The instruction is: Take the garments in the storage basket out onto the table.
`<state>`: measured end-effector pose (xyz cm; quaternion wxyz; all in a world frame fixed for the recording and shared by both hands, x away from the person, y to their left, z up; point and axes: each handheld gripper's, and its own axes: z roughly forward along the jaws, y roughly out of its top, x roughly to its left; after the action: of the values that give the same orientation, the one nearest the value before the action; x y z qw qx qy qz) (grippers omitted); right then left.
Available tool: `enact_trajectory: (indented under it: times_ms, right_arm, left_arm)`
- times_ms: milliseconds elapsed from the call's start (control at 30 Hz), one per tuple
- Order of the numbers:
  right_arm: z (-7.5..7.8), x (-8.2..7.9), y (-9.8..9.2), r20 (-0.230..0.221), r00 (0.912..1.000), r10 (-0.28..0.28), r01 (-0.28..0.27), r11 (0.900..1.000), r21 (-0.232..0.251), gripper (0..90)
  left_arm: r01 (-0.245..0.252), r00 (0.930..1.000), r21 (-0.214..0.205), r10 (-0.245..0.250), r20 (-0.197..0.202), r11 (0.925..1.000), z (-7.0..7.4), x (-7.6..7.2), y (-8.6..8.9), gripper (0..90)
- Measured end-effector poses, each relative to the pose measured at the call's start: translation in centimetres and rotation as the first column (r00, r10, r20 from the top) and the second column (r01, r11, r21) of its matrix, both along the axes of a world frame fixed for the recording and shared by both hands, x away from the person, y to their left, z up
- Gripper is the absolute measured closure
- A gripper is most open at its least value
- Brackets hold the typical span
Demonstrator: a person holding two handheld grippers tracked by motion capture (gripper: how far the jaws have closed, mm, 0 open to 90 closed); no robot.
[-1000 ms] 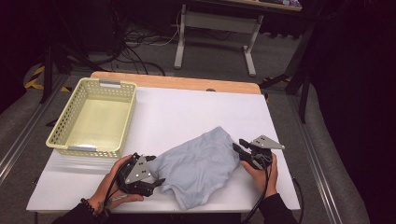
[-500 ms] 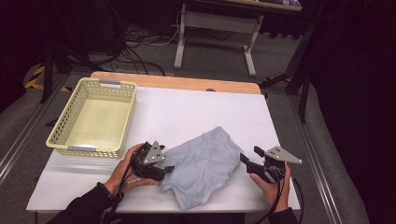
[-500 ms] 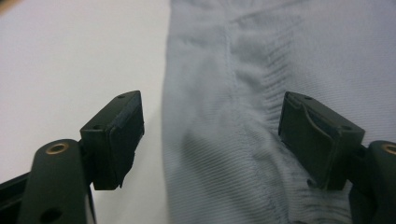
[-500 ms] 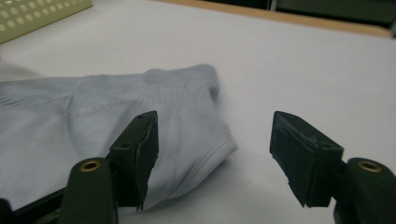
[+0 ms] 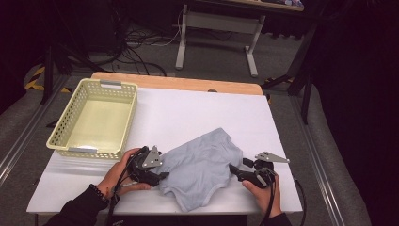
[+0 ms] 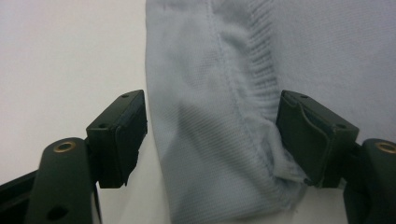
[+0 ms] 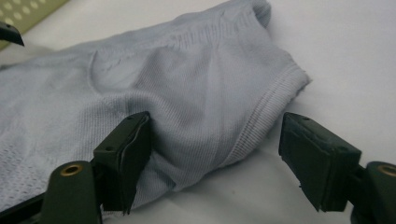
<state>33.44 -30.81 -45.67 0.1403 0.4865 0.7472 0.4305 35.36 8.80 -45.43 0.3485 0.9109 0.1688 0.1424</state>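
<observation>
White tabletop point(image 5: 188, 113) has the pale blue garment point(image 5: 202, 165) crumpled near my edge, left gripper point(image 5: 157, 176) open around its hem, right gripper point(image 5: 237, 172) just opened, cloth maybe brushing one pad.

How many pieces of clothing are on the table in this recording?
1. A light blue garment lies crumpled at the near middle of the white table, between the left gripper and right gripper. The yellow basket at the left looks empty.

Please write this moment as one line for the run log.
left gripper: open, around cloth edge | right gripper: just opened, jaws around cloth corner | basket: empty
</observation>
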Motion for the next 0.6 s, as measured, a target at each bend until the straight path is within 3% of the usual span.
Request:
enact_trajectory:
  times_ms: [33,67,100,133,167,233,333,467,500,533,600]
  right_arm:
    - [0.0,0.5,0.5,-0.003,0.9997,0.024,-0.024,0.9997,-0.006,31.0]
    - [0.0,0.5,0.5,-0.003,0.9997,0.024,-0.024,0.9997,-0.006,31.0]
    - [0.0,0.7,0.7,-0.006,0.9992,0.039,-0.039,0.9992,-0.012,33.1]
    - [0.0,1.1,1.0,0.000,0.9987,0.051,-0.051,0.9985,-0.020,36.9]
    - [0.1,1.4,1.4,0.000,0.9977,0.068,-0.068,0.9972,-0.032,46.7]
    - [0.1,1.8,1.9,0.012,0.9945,0.104,-0.103,0.9929,-0.061,56.4]
    - [0.4,2.5,2.7,0.044,0.9880,0.148,-0.143,0.9837,-0.109,72.6]
    - [1.5,3.8,3.3,0.081,0.9820,0.171,-0.156,0.9742,-0.163,76.1]
    - [2.1,4.4,3.6,0.105,0.9775,0.183,-0.159,0.9666,-0.201,76.6]
    - [2.5,4.8,3.8,0.118,0.9753,0.187,-0.159,0.9644,-0.212,76.9]
    - [3.6,5.7,4.1,0.138,0.9724,0.188,-0.156,0.9631,-0.220,77.1]
  left_arm:
    - [-0.002,0.9987,-0.014,0.002,-0.051,0.9999,-0.3,0.3,0.2,28.9]
    - [-0.002,0.9987,-0.014,0.002,-0.051,0.9999,-0.3,0.3,0.2,29.8]
    - [-0.011,0.9958,-0.038,0.007,-0.091,0.9992,-0.6,0.5,0.3,29.8]
    - [0.001,0.9917,-0.065,-0.009,-0.128,0.9979,-0.7,0.6,0.4,33.8]
    - [0.014,0.9880,-0.078,-0.026,-0.152,0.9969,-0.7,0.6,0.6,42.7]
    - [0.026,0.9841,-0.085,-0.040,-0.173,0.9960,-0.7,0.6,0.6,48.0]
    - [0.048,0.9775,-0.096,-0.066,-0.200,0.9942,-0.6,0.3,0.5,67.4]
    - [0.077,0.9853,-0.035,-0.082,-0.150,0.9964,0.2,-0.3,0.2,81.8]
    - [0.087,0.9851,-0.044,-0.093,-0.145,0.9952,0.4,-0.4,0.2,82.8]
    - [0.094,0.9844,-0.052,-0.101,-0.144,0.9942,0.6,-0.6,0.2,83.4]
    - [0.109,0.9878,-0.049,-0.114,-0.106,0.9928,1.2,-1.3,-0.1,83.5]
